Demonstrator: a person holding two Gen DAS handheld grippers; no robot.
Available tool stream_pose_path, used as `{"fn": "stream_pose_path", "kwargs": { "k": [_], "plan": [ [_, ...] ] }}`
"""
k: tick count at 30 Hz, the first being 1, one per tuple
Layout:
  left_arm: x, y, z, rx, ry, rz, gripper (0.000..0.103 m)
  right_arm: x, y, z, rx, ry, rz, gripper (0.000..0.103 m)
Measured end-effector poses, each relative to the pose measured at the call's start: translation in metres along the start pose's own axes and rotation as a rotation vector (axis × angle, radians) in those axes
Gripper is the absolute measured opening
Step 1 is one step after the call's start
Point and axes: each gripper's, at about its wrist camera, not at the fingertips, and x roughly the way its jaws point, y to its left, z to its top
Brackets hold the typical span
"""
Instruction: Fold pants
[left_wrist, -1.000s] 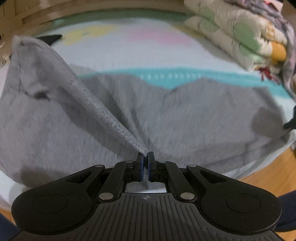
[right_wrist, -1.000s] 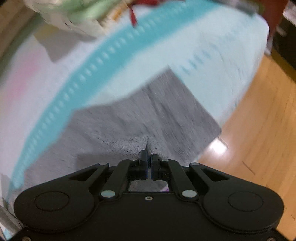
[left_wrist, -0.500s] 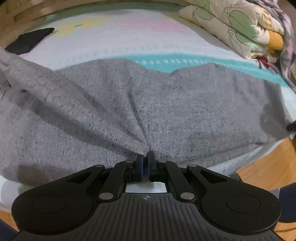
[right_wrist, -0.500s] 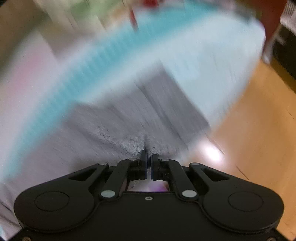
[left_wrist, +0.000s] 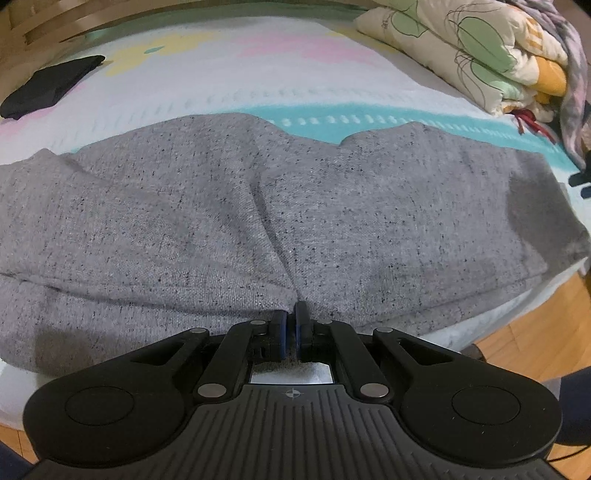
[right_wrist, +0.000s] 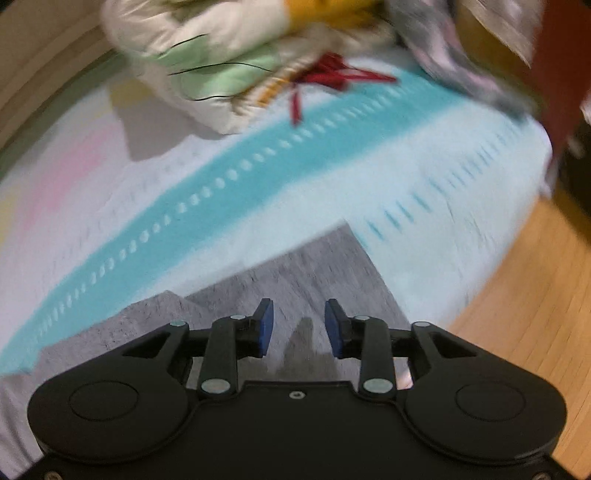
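Pinching pants (left_wrist: 258, 206): left tongs (left_wrist: 290, 315) | right tongs (right_wrist: 298, 325) opening, empty

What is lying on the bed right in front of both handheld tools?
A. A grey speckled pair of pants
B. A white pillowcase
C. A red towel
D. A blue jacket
A: the left wrist view shows the grey speckled pants spread across the bed sheet, and the right wrist view shows their grey cloth below that tool's jaws.

Warm indoor light is seen; the left wrist view is sharp, the right motion-blurred, edges bent by fisheye.
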Motion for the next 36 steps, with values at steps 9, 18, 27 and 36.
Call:
{"fn": "stream_pose_path", "kwargs": {
  "k": [9,18,27,36],
  "plan": [
    [-0.001,-0.005,-0.004,0.041,-0.019,0.032,0.004,0.04,0.026,-0.015,-0.214,0.04,-0.052,0.043],
    [-0.003,-0.007,-0.006,0.057,-0.032,0.052,0.004,0.045,0.021,-0.027,-0.244,-0.069,-0.161,0.088],
    [-0.003,-0.008,-0.006,0.07,-0.035,0.059,0.004,0.036,0.021,-0.027,-0.342,-0.109,-0.032,0.049],
    [-0.004,-0.005,-0.006,0.054,-0.031,0.047,0.004,0.033,0.021,-0.034,-0.412,-0.164,0.017,0.052]
  ]
}}
